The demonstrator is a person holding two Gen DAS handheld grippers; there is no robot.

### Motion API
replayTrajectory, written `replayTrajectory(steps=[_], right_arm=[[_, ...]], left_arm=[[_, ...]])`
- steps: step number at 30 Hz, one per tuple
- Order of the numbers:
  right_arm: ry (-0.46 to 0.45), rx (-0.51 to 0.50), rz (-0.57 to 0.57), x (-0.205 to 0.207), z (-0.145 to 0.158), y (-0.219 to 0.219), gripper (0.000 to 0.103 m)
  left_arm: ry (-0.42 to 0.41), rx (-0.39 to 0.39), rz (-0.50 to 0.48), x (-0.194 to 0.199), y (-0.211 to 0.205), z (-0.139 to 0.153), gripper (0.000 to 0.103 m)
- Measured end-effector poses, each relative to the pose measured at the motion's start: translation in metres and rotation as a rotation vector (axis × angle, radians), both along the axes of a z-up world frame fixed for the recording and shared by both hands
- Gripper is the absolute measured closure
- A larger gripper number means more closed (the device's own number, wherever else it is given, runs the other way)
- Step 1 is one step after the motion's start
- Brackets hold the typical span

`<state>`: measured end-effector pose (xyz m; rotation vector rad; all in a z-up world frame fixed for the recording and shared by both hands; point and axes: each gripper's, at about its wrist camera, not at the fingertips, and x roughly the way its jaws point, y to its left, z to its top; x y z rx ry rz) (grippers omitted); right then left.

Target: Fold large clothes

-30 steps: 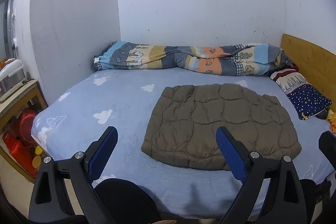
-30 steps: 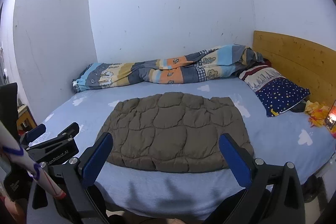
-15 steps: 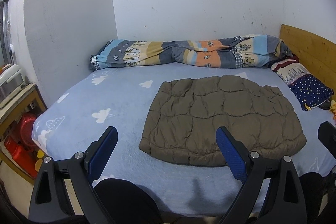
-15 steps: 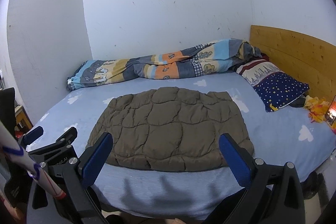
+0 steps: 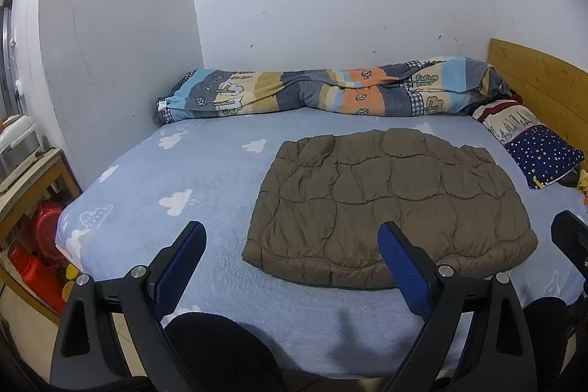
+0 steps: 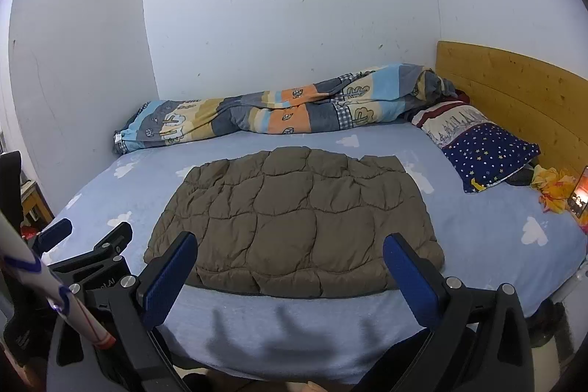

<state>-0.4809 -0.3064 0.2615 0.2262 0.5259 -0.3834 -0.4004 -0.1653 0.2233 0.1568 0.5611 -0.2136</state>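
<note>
A brown quilted jacket (image 5: 389, 204) lies flat, folded into a rough rectangle, on the light-blue cloud-print bed sheet (image 5: 176, 179). My left gripper (image 5: 292, 234) hovers open over the bed's near edge, short of the jacket's near left corner, with nothing between its blue pads. My right gripper (image 6: 291, 241) is also open and empty, just short of the jacket (image 6: 294, 208) at its near hem. The right wrist view shows the left gripper (image 6: 86, 234) to the left. One finger of the right gripper (image 5: 569, 241) shows at the left view's right edge.
A rolled patterned duvet (image 5: 330, 94) lies along the back wall. A starry navy pillow (image 6: 488, 153) rests by the wooden headboard (image 6: 514, 90). A yellow cloth (image 6: 555, 190) and a lit phone (image 6: 578, 197) sit at the right. A wooden shelf with red items (image 5: 40, 237) stands at the left.
The right gripper has eased slightly toward the bed. The jacket lies as before, and both grippers stay wide open.
</note>
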Motion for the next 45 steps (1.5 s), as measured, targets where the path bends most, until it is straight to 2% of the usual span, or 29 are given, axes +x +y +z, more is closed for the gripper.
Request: replayTrajectory(steps=[45], right_arm=[[0.024,0.001,0.002,-0.002,-0.01,-0.011,0.0]], left_arm=[[0.001,0.024,-0.027,0.001,0.005,-0.008,0.009]])
